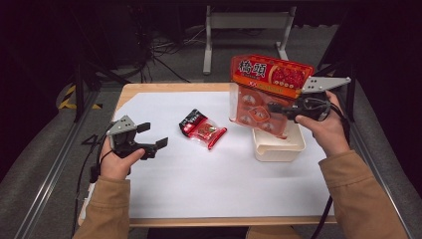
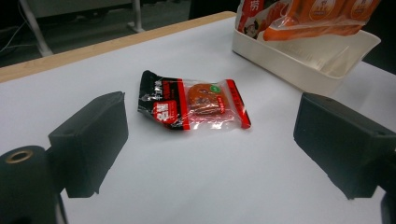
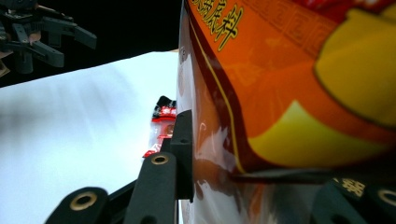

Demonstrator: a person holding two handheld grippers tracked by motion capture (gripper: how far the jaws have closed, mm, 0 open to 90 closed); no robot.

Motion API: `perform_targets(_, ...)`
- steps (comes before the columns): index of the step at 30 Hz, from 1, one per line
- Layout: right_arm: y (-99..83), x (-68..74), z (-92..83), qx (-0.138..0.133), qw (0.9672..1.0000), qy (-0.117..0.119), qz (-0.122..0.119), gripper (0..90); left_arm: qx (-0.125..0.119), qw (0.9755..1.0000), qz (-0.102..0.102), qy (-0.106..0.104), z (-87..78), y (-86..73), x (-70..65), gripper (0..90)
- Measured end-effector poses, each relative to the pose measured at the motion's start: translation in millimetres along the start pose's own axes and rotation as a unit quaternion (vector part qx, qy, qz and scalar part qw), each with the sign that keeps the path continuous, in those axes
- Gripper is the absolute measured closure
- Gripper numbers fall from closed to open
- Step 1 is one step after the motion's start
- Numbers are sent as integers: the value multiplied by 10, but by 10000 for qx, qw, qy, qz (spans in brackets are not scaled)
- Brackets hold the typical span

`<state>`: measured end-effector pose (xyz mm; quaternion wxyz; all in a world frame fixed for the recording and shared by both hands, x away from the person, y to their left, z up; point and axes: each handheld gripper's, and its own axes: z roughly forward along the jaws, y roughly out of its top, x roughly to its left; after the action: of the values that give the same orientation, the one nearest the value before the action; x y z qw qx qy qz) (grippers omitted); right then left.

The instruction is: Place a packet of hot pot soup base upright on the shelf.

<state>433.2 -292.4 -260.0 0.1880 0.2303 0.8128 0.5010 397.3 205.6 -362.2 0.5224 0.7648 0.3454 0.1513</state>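
The large snack bag, glossy red-orange plastic with a clear lower panel showing round wrapped pieces, hung upright above the cream rectangular tub at the table's right side. My right gripper was clamped on it from the side, the black jaws pressing the film flat between them. A small sachet, crinkled clear plastic with black and red print, lay flat on the white sheet near the table's middle. My left gripper hovered low just left of the sachet, jaws spread wide, holding nothing.
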Motion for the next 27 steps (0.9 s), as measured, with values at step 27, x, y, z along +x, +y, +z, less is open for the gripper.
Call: perform_targets(27,-341,-278,-129,-160,9992,-355,115,704,28,9999,-116,-28,52,-86,62,90)
